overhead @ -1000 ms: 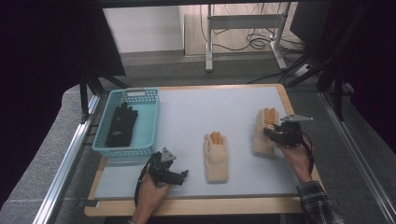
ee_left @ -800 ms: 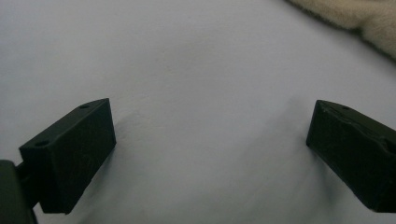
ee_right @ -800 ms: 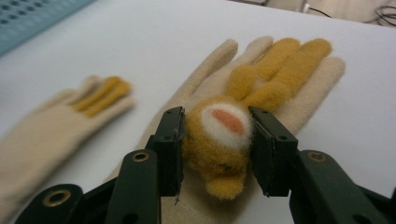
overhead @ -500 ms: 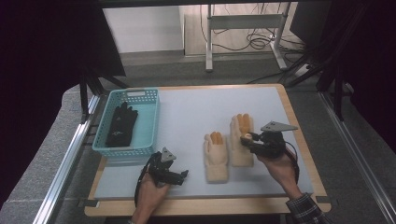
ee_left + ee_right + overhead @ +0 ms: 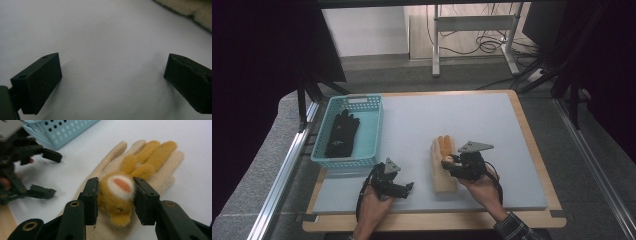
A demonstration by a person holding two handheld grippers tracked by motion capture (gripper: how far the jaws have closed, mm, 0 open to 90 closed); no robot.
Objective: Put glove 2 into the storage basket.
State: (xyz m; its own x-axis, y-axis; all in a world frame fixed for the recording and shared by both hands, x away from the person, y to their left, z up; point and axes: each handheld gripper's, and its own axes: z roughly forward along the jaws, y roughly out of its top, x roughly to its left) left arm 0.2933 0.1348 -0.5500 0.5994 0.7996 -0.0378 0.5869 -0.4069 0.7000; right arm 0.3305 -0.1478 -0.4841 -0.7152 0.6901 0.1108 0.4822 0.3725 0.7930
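Gloves lie stacked directly ahead of the right gripper, whose jaws are clenched on a fuzzy orange-brown paw patch at the upper glove's palm; the cream fabric of the lower one spreads out beneath and beyond the jaws, with the fingers pointing away from the tool. In the high view the same right gripper sits over the middle of the beige pair, wrist end toward the person. To that gripper's left, well apart from the gloves, the left gripper rests low over the grey mat with its jaws spread wide and nothing between them; its own view shows bare mat between the two black jaws and a strip of cream glove at the far upper right. Farther off, beyond the left gripper, a light blue basket holds a black glove.
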